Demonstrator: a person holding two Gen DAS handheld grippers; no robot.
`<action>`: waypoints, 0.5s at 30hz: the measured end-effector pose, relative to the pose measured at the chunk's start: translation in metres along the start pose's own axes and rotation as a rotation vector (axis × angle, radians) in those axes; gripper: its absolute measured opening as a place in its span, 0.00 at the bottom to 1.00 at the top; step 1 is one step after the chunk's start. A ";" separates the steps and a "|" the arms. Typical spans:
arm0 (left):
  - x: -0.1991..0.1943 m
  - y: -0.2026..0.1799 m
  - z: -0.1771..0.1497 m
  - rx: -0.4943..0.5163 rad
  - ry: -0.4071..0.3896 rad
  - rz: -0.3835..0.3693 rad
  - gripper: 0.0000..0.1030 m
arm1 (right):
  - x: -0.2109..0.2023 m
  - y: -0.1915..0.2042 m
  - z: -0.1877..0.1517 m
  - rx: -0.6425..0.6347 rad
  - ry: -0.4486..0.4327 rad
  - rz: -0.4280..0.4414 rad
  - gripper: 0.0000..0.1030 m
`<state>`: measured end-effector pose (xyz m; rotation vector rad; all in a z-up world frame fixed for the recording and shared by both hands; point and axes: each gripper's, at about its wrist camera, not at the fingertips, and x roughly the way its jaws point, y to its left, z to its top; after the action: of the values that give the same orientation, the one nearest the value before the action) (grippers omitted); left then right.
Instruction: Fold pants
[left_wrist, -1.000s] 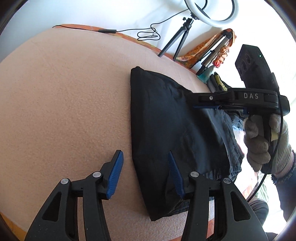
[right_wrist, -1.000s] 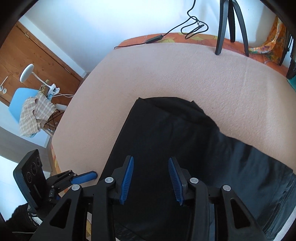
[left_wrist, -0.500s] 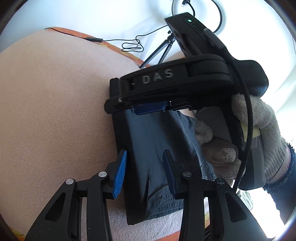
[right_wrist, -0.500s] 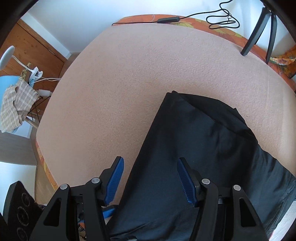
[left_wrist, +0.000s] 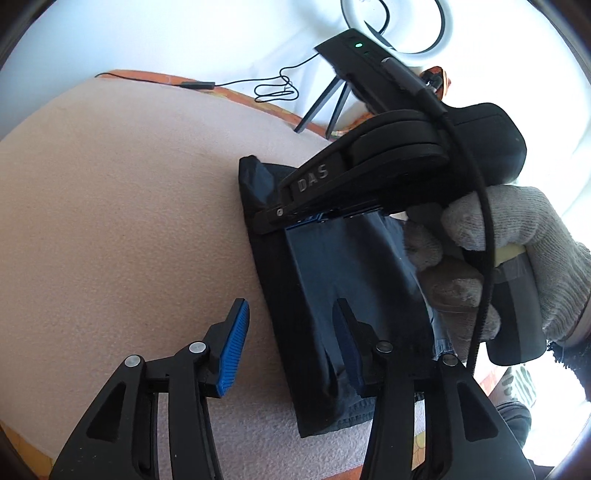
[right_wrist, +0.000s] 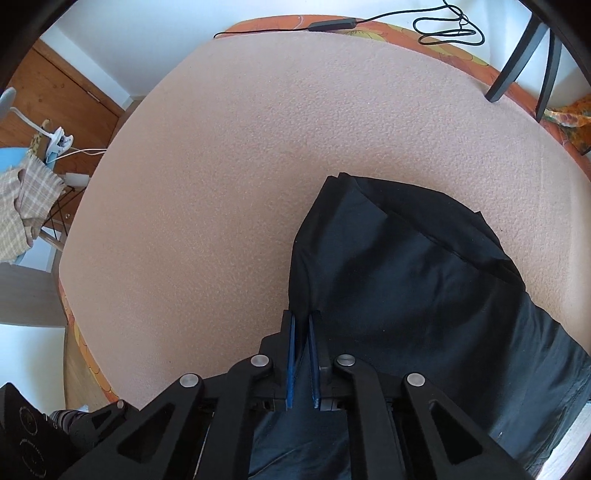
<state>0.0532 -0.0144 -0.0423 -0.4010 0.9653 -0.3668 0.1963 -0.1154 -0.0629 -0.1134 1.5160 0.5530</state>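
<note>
The black pants (right_wrist: 406, 280) lie partly folded on the pink-covered surface (right_wrist: 258, 166), toward its right and near side. The right hand-held gripper (right_wrist: 301, 354) is clenched on a pinch of cloth at the left edge of the pants, the fabric caught between its blue pads. The left hand-held gripper (left_wrist: 291, 350) hangs over the near end of that same edge with its jaws opening; one pad is over the bare cover and the other over the cloth, neither pressing.

The step looks like taking the long edge at two points for the next fold. To do it well, the left should close on all layers at that edge, so both grips lift together and the fold line stays straight.

Left of the pants the cover is wide and bare. A cable (right_wrist: 443, 26) and tripod legs (right_wrist: 524, 62) sit at the far rim, well apart.
</note>
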 end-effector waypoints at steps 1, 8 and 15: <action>0.004 0.004 -0.001 -0.024 0.025 -0.021 0.44 | -0.003 -0.002 -0.001 0.007 -0.009 0.009 0.02; 0.017 0.007 -0.009 -0.082 0.052 -0.115 0.09 | -0.017 -0.005 -0.003 0.004 -0.021 0.025 0.07; 0.000 -0.015 -0.011 0.036 -0.032 -0.094 0.09 | -0.015 0.008 0.002 -0.004 0.029 -0.004 0.50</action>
<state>0.0421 -0.0286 -0.0404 -0.4189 0.9096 -0.4612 0.1958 -0.1113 -0.0459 -0.1283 1.5431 0.5533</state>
